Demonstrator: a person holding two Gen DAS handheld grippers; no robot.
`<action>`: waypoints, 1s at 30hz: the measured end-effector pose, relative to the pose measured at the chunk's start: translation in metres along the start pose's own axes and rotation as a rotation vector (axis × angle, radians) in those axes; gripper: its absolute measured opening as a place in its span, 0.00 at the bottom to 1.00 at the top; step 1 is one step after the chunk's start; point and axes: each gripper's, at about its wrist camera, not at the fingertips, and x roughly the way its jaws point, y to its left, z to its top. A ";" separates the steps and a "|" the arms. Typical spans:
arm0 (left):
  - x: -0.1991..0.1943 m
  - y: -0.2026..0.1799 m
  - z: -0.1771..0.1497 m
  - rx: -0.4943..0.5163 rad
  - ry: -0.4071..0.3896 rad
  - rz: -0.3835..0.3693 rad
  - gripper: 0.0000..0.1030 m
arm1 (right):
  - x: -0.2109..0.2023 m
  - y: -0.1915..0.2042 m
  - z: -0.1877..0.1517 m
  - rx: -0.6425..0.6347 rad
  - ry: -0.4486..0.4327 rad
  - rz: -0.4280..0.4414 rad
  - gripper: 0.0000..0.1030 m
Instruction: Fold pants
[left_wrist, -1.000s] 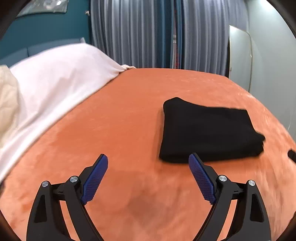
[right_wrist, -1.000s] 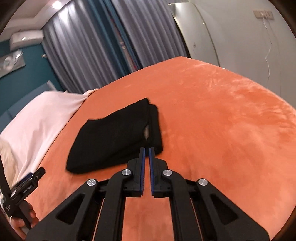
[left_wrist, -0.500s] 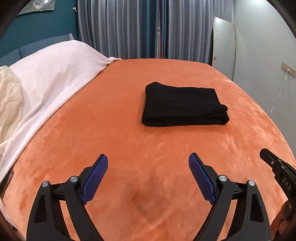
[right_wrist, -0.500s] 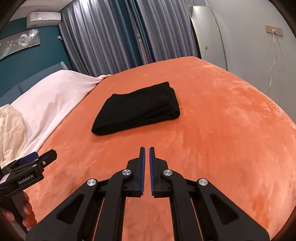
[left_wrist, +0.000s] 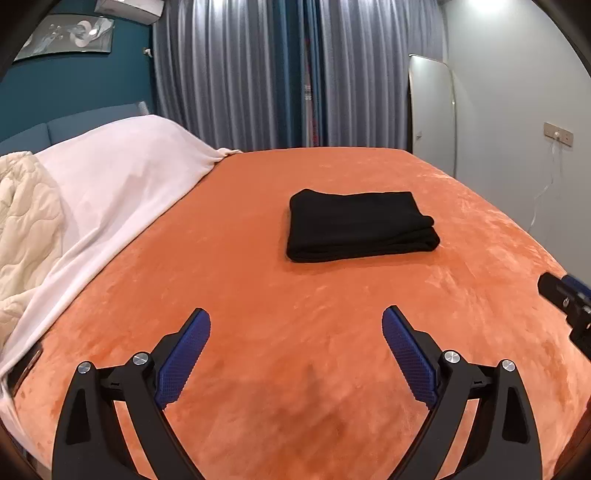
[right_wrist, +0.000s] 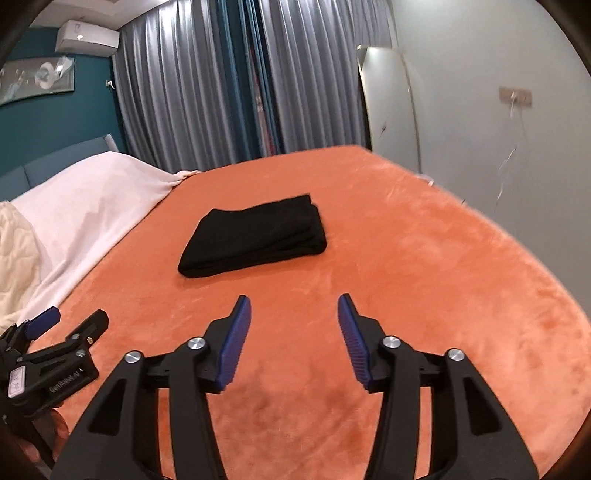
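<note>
Orange plush bedding (left_wrist: 258, 280) is filling the near part of both views, and over it the two tools are hanging with nothing between their blue pads. Nearest in the left wrist view, the left gripper (left_wrist: 296, 321) is standing spread wide and its jaws are opening a touch more, gripping nothing. In the right wrist view the right gripper (right_wrist: 294, 306) is also released, its jaws opening at this moment over bare blanket. Farther out, in the middle of the bed and well apart from both tools, the pants (left_wrist: 360, 225) are lying as a compact black rectangle, with stacked layers showing along the near edge and the right end. To the left a white sheet (left_wrist: 122, 184) and a cream quilt (left_wrist: 26, 221) are sloping up toward the headboard; beyond the far edge of the bed grey curtains (left_wrist: 258, 74) are hanging, with a tall mirror (left_wrist: 432, 114) leaning on the right wall. Judging by how the bundle is lying, the folding looks finished or close to it. The risk from here is mostly one of meddling: an open finger dragging across the soft top layer could be peeling the fold apart, and the plush blanket could be catching the cloth and skewing the stack if the bundle is being nudged or slid.
</note>
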 end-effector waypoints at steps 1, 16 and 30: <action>0.000 0.000 -0.001 0.011 0.005 0.001 0.90 | -0.004 0.003 0.001 0.003 -0.008 -0.001 0.55; -0.010 0.015 -0.013 0.015 -0.003 -0.002 0.90 | -0.004 0.034 -0.011 -0.017 0.022 0.014 0.55; -0.013 0.008 -0.011 0.024 -0.027 -0.006 0.90 | -0.009 0.034 -0.015 -0.031 0.035 0.027 0.55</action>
